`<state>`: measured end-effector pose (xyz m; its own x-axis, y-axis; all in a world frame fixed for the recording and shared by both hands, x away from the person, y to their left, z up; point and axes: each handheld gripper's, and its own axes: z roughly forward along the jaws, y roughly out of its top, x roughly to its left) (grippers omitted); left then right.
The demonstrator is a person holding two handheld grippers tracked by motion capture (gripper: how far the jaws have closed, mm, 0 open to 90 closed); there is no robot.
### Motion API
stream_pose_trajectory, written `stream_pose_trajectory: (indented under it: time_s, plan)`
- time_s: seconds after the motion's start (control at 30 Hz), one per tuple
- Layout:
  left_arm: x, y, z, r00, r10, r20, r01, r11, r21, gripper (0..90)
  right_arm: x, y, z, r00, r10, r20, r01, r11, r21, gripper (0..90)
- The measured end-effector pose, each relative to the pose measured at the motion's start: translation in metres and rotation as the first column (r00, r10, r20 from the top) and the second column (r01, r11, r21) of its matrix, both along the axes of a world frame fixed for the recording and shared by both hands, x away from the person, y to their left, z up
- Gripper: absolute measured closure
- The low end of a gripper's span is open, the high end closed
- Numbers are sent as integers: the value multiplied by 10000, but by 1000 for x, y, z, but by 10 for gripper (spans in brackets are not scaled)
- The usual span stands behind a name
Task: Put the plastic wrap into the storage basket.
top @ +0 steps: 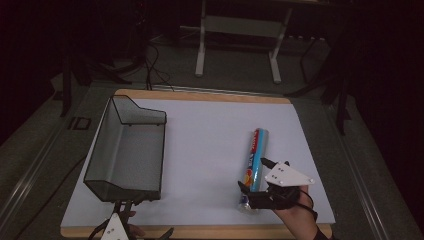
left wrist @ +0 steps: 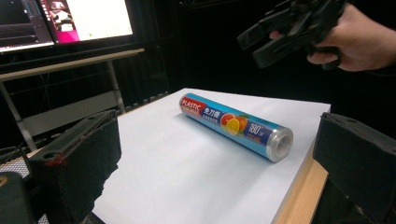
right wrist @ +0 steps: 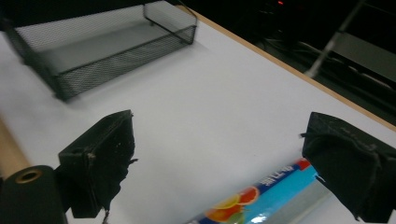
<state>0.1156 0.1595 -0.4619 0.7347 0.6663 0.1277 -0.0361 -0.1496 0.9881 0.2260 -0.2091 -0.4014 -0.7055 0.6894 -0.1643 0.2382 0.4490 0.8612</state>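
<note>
One plastic-wrap roll (right wrist: 261,200) lies (flat) between right gripper's (right wrist: 224,168) spread jaws.

Open tabletop (top: 210,150) btwn mesh tray (top: 127,150) & wrap roll (top: 257,150)

The high view looked down from above on the whole table (top: 200,150). The left gripper view sat low at the table's edge, looking across it at the roll (left wrist: 236,126). The right gripper view hung close over that roll (right wrist: 261,196), facing the mesh tray (right wrist: 107,60).
</note>
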Motion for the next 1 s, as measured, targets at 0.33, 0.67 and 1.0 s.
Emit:
stream_pose_trajectory:
  time_s: [0.33,0.67,1.0]
  plan:
    - [0,-2,0,10000,-26,28,25,9999,109,18,28,1,-15,9909,-1260,-473,1263,9920,32,94]
    - [-1,-2,-1,10000,-13,33,12,9999,163,18,61,2,-31,9439,-2878,-1621,2942,9556,165,97]
    - [-3,-3,0,9998,39,190,-42,9998,189,18,90,-4,-45,8695,-4093,-2766,4302,9026,168,96]
